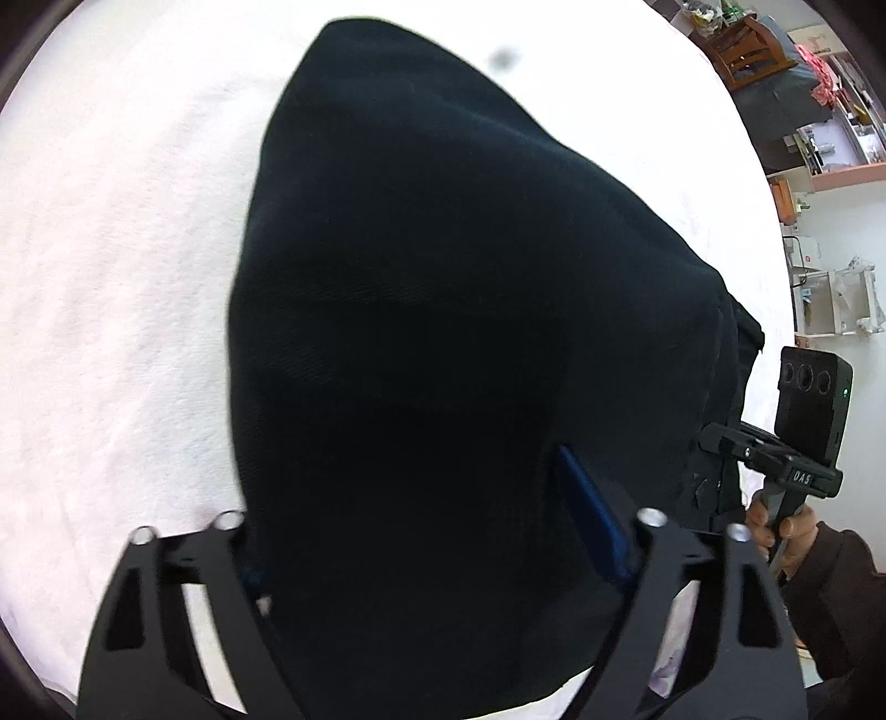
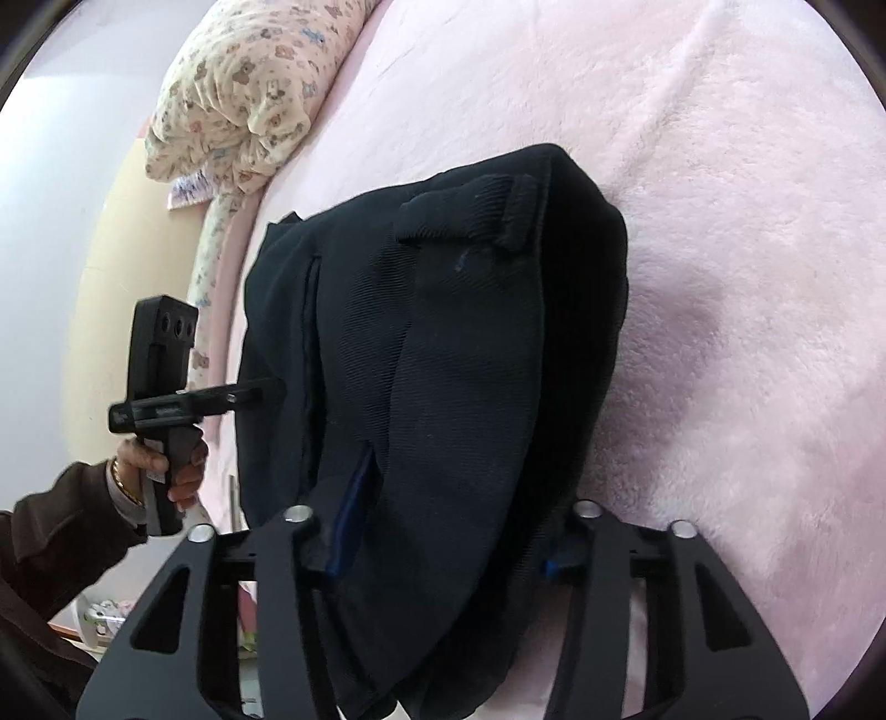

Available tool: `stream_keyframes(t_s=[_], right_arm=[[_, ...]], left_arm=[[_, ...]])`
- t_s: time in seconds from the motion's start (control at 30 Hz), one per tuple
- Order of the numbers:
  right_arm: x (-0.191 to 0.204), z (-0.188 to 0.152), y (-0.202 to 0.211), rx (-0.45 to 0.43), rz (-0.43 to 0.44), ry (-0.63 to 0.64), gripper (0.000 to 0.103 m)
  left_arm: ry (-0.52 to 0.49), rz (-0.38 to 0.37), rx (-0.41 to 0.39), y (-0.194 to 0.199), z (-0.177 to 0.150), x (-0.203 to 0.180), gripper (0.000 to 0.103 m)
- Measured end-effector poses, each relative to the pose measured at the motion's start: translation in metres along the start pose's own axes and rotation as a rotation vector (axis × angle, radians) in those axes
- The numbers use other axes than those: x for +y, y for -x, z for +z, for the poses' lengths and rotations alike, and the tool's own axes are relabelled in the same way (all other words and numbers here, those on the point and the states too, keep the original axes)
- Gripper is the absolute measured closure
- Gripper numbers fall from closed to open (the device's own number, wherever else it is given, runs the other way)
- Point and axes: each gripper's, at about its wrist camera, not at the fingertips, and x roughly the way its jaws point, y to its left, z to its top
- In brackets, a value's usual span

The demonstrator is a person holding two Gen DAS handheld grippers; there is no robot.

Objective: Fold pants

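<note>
The black pants (image 1: 443, 332) lie folded in a thick bundle on the pink blanket (image 1: 111, 277). In the left wrist view the cloth fills the space between my left gripper's (image 1: 432, 554) fingers and covers them; one blue pad (image 1: 592, 515) shows at the right, and the grip cannot be read. In the right wrist view the pants (image 2: 454, 360) show a belt loop and a pocket seam. My right gripper (image 2: 443, 554) has the bundle between its fingers, and a blue pad (image 2: 349, 515) presses the cloth. Each gripper also shows in the other's view, the right one (image 1: 714, 476) and the left one (image 2: 271, 387), both at the bundle's edge.
A floral pillow (image 2: 243, 111) lies at the head of the bed. Beyond the bed's edge stand shelves and a wooden chair (image 1: 753, 50). The person's sleeved hands (image 2: 155, 471) hold the gripper handles beside the bed.
</note>
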Motion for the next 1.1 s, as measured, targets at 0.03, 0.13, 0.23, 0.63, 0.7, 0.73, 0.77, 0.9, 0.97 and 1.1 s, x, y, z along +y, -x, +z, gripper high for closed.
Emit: stream_keyframes(t_s=[0.03, 0.13, 0.23, 0.63, 0.7, 0.73, 0.77, 0.9, 0.97, 1.1], right_arm=[[0.0, 0.0, -0.001, -0.004, 0.004, -0.002, 0.06], [0.001, -0.001, 0.0, -0.018, 0.029, -0.015, 0.063], [0.004, -0.001, 0.002, -0.027, 0.064, -0.022, 0.067], [0.02, 0.001, 0.011, -0.044, 0.131, -0.009, 0.071], [0.022, 0.001, 0.013, -0.043, 0.136, -0.001, 0.071], [0.024, 0.002, 0.015, -0.044, 0.138, 0.005, 0.071], [0.026, 0.003, 0.017, -0.045, 0.138, 0.012, 0.071], [0.029, 0.008, 0.031, -0.083, 0.139, 0.028, 0.071], [0.029, 0.014, 0.043, -0.109, 0.131, 0.032, 0.071], [0.024, 0.029, 0.062, -0.145, 0.105, 0.039, 0.071]], left_arm=[[-0.003, 0.004, -0.009, 0.002, -0.001, 0.0, 0.034], [-0.031, 0.025, -0.045, 0.012, -0.005, -0.006, 0.06], [-0.035, 0.016, -0.089, 0.021, -0.006, -0.002, 0.079], [-0.068, 0.042, -0.188, 0.051, -0.014, -0.012, 0.085], [-0.077, 0.061, -0.192, 0.057, -0.011, -0.02, 0.085], [-0.086, 0.066, -0.196, 0.059, -0.01, -0.024, 0.085], [-0.1, 0.07, -0.202, 0.062, -0.008, -0.029, 0.085], [-0.122, 0.053, -0.222, 0.071, -0.003, -0.045, 0.085], [-0.135, 0.056, -0.235, 0.073, 0.001, -0.055, 0.085], [-0.138, 0.063, -0.27, 0.074, 0.016, -0.081, 0.085]])
